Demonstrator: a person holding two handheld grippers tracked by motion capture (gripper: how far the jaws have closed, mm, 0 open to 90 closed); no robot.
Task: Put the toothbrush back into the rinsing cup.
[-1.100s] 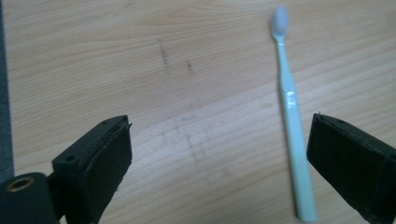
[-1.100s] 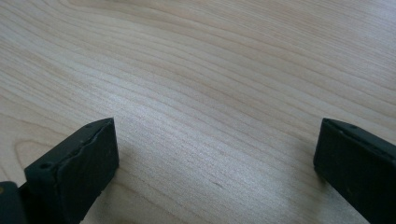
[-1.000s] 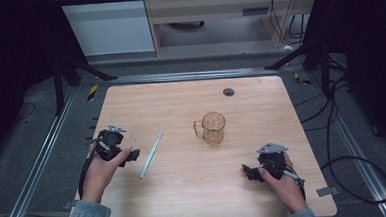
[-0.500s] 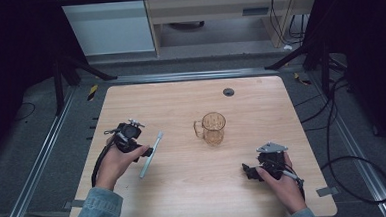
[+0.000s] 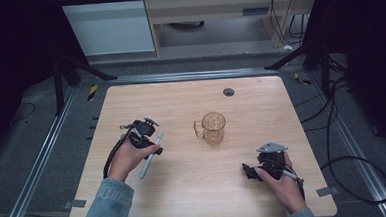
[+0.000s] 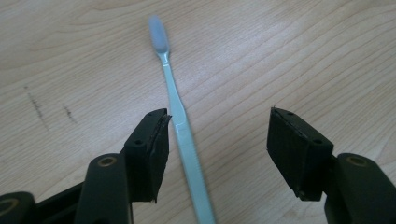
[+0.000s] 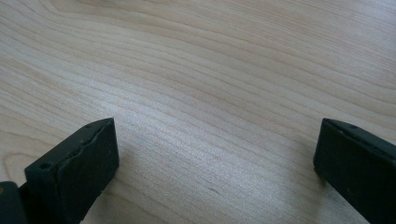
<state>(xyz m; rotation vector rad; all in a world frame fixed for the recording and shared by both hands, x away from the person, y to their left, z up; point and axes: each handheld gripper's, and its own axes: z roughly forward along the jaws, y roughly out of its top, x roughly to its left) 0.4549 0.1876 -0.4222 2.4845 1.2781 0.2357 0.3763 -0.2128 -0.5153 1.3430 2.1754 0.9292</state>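
A pale blue-green toothbrush point(image 5: 148, 163) lies flat on the wooden table point(image 5: 185, 199), left of centre. My left gripper point(image 5: 153, 143) is lowered over its handle. In the left gripper view the toothbrush point(image 6: 180, 116) runs between the jaws, close beside the left pad point(image 6: 156, 149) and well clear of the right one. The jaws have just been closing, and my left gripper point(image 6: 219, 116) is still open around the handle. My right gripper point(image 5: 249, 170) rests near the table's front right, held in a hand. Its jaws stand wide over bare wood, so my right gripper point(image 7: 215, 126) is open and holds nothing.
A clear amber mug point(image 5: 213, 129) stands upright at the table's middle, handle to the left, between the two hands. A small black round disc point(image 5: 228, 91) sits near the far edge. Cables trail off the right side beyond the metal rail.
My left hand has moved right, from beside the toothbrush to over its handle, and the jaws have narrowed around it. The right hand has stayed put.
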